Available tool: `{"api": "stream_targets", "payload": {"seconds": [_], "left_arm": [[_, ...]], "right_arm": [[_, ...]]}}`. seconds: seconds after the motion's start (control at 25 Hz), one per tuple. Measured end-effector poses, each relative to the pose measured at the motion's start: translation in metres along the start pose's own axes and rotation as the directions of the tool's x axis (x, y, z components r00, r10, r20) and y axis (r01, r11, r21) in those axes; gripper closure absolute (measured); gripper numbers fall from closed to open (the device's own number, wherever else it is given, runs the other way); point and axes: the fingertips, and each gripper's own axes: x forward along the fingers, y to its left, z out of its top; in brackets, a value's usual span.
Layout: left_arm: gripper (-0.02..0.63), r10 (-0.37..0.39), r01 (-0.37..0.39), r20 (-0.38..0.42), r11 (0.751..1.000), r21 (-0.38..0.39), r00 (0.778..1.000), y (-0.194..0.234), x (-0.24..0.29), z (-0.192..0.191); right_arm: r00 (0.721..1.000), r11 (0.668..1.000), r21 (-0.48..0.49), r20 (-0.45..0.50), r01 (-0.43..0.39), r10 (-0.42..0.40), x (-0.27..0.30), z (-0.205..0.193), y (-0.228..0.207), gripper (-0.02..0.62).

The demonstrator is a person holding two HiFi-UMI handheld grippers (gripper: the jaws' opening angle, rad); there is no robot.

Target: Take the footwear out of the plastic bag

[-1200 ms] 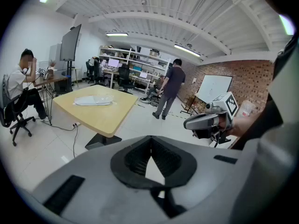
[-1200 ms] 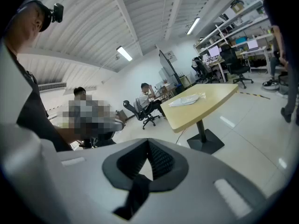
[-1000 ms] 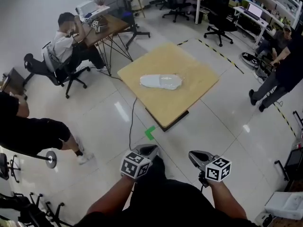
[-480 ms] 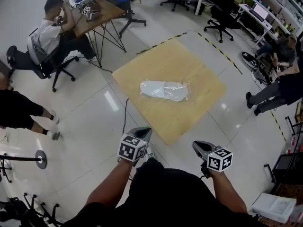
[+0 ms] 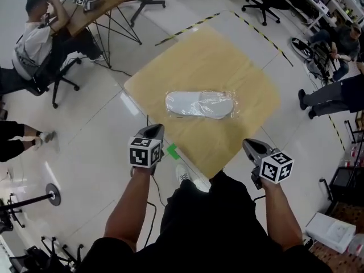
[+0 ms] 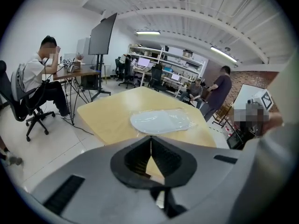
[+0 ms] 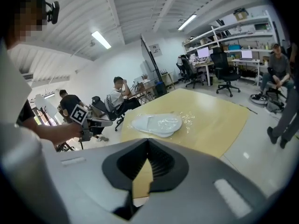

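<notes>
Open lab floor, white tiles, with a low wooden counter [image 5: 227, 56] in the middle. My left hand-held gripper [image 5: 153, 128] was closed with nothing between its jaws, and its own view showed the pads meeting in a thin line. My right hand-held gripper [image 5: 250, 144] was the same, shut and empty.

What changed: over the last second I walked both grippers in toward the counter. A second ago it sat far up the head view. Now its near corner lay between the two grippers, with the left tip over the near-left edge and the right tip just off the near-right edge. Both pointed at the target but were not yet touching it.

The plastic bag [image 5: 200, 104] lay flat near the counter's middle, and its crinkled open-looking end was toward my right. The footwear [image 5: 190, 103], a pale slipper shape, was inside it; I couldn't tell whether it was one piece or a pair. It hadn't shifted on the counter.

My read: the approach was nearly done but no grasp had started. The jaws had to open before either could pinch the film or the footwear.

Around:
- A green tape mark [image 5: 172, 150] lay on the floor by the near corner.
- A dark cable [image 5: 149, 124] ran along the floor under the left gripper, a possible trip hazard.
- A seated person [image 5: 31, 38] was far left and a standing person [image 5: 335, 92] far right, both well apart from the counter.
- Striped tape [image 5: 187, 27] ran past the far edge.

Nothing sat on the counter besides the bag, so the reach was unobstructed.
</notes>
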Motion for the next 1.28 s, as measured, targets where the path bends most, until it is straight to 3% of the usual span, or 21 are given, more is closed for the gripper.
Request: {"api": "stream_targets", "payload": {"seconds": [0.24,0.56,0.8,1.04,1.28], "left_arm": [[0.571,0.051,-0.050,0.002,0.996,-0.068,0.999,0.013,0.032,0.004],[0.520,0.075,-0.080,-0.032,0.974,-0.210,0.997,0.027,0.052,-0.005],[0.491,0.035,-0.045,-0.043,0.967,-0.252,0.998,0.031,0.060,-0.008],[0.508,0.031,-0.042,-0.040,0.953,-0.301,0.999,0.032,0.067,-0.013],[0.572,0.040,-0.063,-0.084,0.953,-0.296,0.996,0.036,0.074,-0.021]], "right_arm": [[1.000,0.999,0.034,-0.006,-0.005,0.005,0.042,0.030,-0.064,0.592],[0.995,0.986,0.162,-0.082,-0.041,0.055,0.106,0.030,-0.130,0.592],[0.982,0.955,0.276,-0.119,-0.109,0.147,0.146,0.024,-0.131,0.573],[0.967,0.889,0.417,-0.078,-0.190,0.244,0.161,0.030,-0.121,0.487],[0.971,0.853,0.506,-0.108,-0.129,0.211,0.170,0.026,-0.123,0.480]]}}
